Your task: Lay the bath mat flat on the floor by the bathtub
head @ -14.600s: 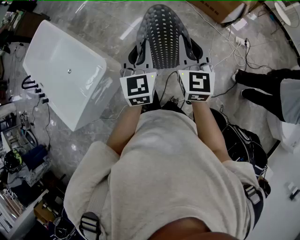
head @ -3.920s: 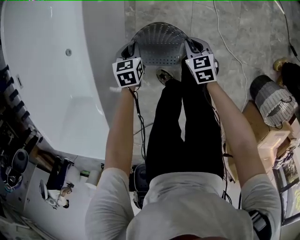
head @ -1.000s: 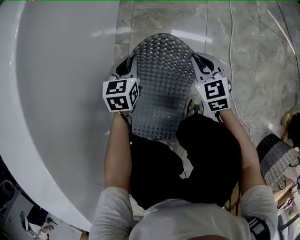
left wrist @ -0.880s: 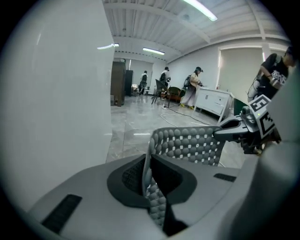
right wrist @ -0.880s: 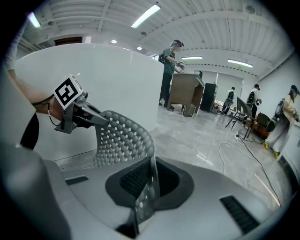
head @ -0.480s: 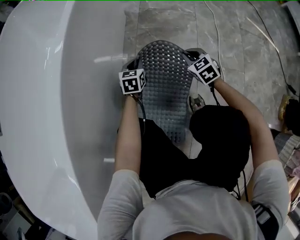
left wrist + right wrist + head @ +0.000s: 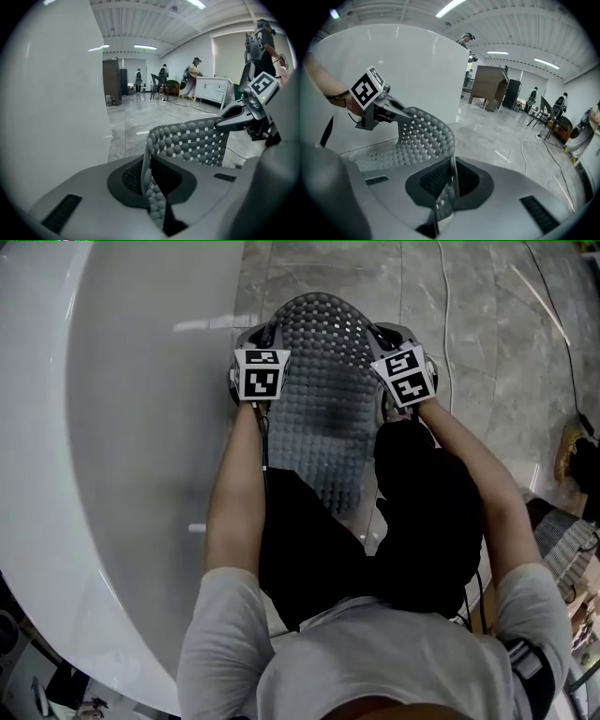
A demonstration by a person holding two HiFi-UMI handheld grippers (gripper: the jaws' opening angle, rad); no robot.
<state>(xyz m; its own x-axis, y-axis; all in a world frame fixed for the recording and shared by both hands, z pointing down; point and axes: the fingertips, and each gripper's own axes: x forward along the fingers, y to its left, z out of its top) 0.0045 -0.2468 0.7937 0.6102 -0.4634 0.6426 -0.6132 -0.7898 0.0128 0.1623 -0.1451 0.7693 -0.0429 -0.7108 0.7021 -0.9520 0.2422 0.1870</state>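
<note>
A grey studded bath mat [image 7: 323, 399] with small square holes hangs between my two grippers, just right of the white bathtub [image 7: 131, 427]. My left gripper [image 7: 265, 334] is shut on the mat's left edge, and the mat [image 7: 187, 140] runs out from its jaws toward the right gripper [image 7: 243, 115]. My right gripper [image 7: 382, 336] is shut on the mat's right edge [image 7: 450, 187]. In the right gripper view the mat [image 7: 424, 136] curves over to the left gripper [image 7: 377, 110]. Its far end arches up off the marble floor [image 7: 487, 324]; its near part drapes toward my legs.
The tub's tall white wall [image 7: 393, 70] rises right beside the mat. A white cable [image 7: 446, 324] lies across the grey marble floor on the right. Baskets and clutter [image 7: 572, 521] sit at the right edge. People and furniture [image 7: 187, 84] stand far across the room.
Over the last second the mat and both grippers have shifted slightly, staying close beside the tub. Both grippers keep their hold on the mat's edges.
</note>
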